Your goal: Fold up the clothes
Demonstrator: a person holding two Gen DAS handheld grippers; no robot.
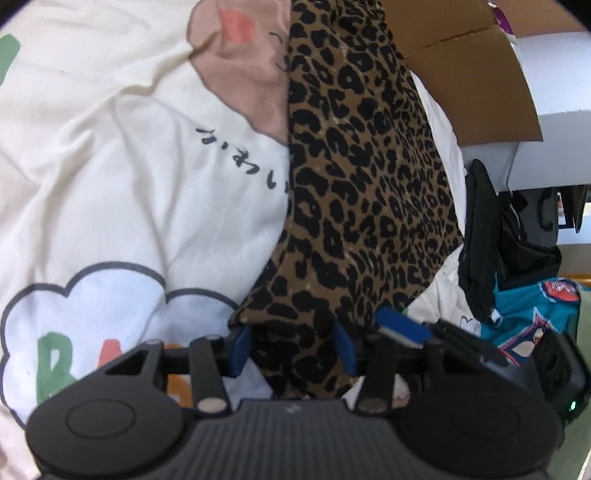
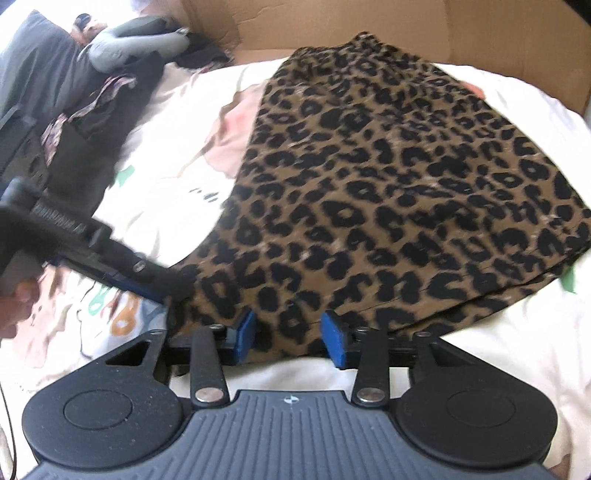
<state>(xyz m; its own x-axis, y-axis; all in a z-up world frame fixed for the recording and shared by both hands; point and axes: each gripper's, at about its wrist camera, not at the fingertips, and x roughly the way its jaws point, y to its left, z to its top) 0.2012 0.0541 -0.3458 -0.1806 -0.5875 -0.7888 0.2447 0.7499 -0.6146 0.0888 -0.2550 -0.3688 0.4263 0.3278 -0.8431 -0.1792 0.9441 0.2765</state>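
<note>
A leopard-print garment (image 2: 388,184) lies spread on a cream printed bedsheet (image 2: 498,350). My right gripper (image 2: 288,338) has its blue pads closed on the garment's near edge. In the left wrist view the same garment (image 1: 354,184) hangs in a bunched strip, and my left gripper (image 1: 291,350) is shut on its lower end. The right gripper's blue pad (image 1: 402,325) shows just beside it there. The left gripper's black body (image 2: 85,240) enters the right wrist view from the left, meeting the garment's near-left corner.
A brown cardboard box (image 1: 469,77) stands behind the garment, and its wall (image 2: 332,26) also shows in the right wrist view. Dark clothes (image 2: 85,110) are piled at the far left. A teal printed garment (image 1: 535,317) and black fabric (image 1: 480,240) lie at the right.
</note>
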